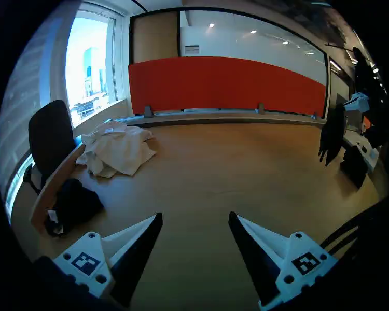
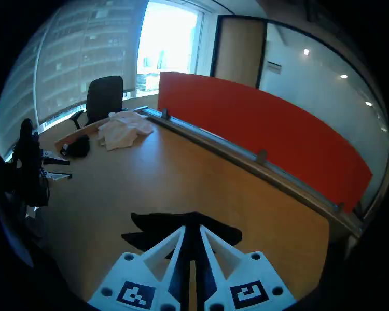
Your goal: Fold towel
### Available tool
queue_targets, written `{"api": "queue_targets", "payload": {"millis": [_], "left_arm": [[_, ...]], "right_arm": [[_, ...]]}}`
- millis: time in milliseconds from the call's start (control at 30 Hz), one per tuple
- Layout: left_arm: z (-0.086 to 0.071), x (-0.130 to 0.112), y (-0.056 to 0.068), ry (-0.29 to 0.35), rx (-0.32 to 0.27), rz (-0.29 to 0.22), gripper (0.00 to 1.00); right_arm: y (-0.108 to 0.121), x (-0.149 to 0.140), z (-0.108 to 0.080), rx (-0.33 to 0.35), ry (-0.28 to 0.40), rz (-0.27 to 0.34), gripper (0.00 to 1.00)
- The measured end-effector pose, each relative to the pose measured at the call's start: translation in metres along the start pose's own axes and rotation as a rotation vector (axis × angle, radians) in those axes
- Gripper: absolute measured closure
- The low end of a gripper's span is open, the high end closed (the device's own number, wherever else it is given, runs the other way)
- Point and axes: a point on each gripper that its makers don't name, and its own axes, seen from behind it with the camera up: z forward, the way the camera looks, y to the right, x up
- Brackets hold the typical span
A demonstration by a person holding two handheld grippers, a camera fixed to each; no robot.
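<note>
Folding hasn't started yet imo. Left tool [image 1: 194, 215] is wide open and empty. Right tool [image 2: 193, 227] is pinched nearly closed, and I can't tell if it's gripping anything. The white towel [image 1: 116, 147] sits crumpled at the counter's [image 1: 220, 171] far corner, well apart. Next up: reach over and spread it flat.

The table [image 1: 220, 171] is smooth pale wood with a soft sheen. The cream towel [image 1: 116, 147] near its far left corner is soft, matt, crumpled cloth, and so is the dark bundle [image 1: 72, 205] at its left edge. Along the far edge a matt red panel [image 1: 225, 85], of a material I cannot tell, stands on a dull grey metal rail [image 1: 220, 116] before a glossy glass wall [image 1: 256, 41]. The left gripper [image 1: 195, 214] and right gripper [image 2: 193, 228] are matt white plastic with black inner faces, and the black cloth [image 2: 148, 224] pinched in the right one looks limp and matt.
</note>
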Motion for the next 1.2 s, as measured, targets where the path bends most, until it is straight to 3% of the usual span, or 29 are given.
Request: {"api": "queue_targets", "payload": {"millis": [767, 1200], "left_arm": [[0.003, 0.004, 0.000, -0.010, 0.008, 0.021, 0.06], [0.003, 0.007, 0.002, -0.010, 0.011, 0.030, 0.06]], "right_arm": [[0.119, -0.047, -0.047, -0.150, -0.075, 0.074, 0.94], [0.168, -0.073, -0.069, -0.213, -0.139, 0.084, 0.94]]}}
